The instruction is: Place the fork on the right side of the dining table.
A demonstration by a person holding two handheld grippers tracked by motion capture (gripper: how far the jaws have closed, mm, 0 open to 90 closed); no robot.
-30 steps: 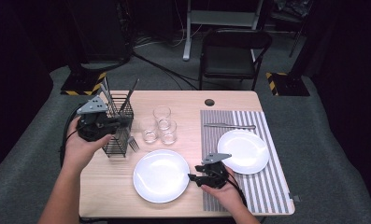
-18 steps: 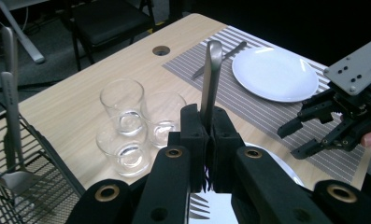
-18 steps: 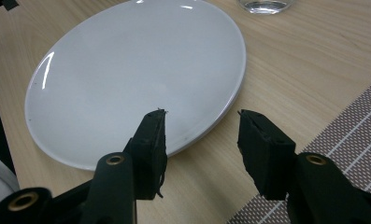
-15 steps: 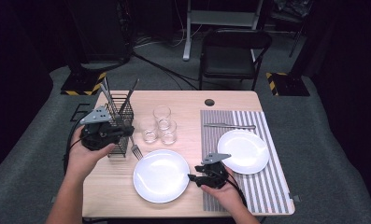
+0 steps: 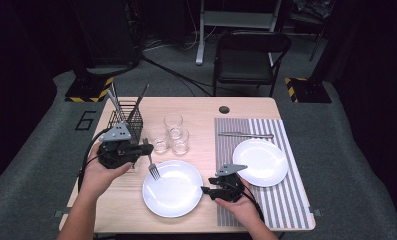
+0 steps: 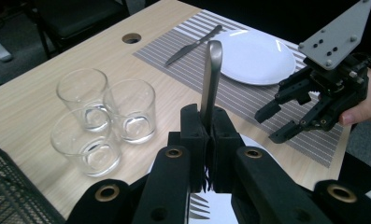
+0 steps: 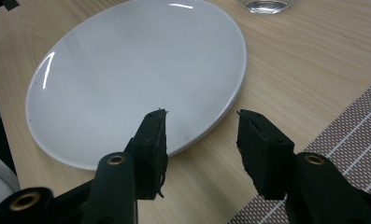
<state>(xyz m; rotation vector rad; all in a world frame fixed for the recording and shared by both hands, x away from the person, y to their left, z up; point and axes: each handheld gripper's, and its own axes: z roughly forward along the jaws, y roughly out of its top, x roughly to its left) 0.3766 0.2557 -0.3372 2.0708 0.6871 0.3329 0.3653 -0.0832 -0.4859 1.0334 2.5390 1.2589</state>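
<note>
The left claw [image 5: 138, 150] is clamped on a fork [image 5: 151, 162], gripping it partway along the handle. In the high view the fork hangs from the claw with its tines pointing down over the left rim of the near plate [image 5: 173, 187]; the frames do not settle whether the tines touch the plate. In the left gripper view the fork's handle [image 6: 211, 79] rises straight up between the two black pads, and the tines show below the pads over the white plate.

The right claw [image 5: 209, 191] sits low at the right edge of that same plate, its pads apart with nothing between them. In the right gripper view one pad [image 7: 153, 140] lies over the plate's rim [image 7: 230, 105] and the other over bare wood of the tabletop [image 5: 206, 107].

Just left of the left hand stands a black wire cutlery basket [image 5: 127, 116] with utensils in it. Three glasses [image 5: 172, 132] cluster beyond the near plate. Farther right, a second plate [image 5: 261, 161] and a knife [image 5: 246, 135] lie on a striped placemat [image 5: 281, 197].
</note>
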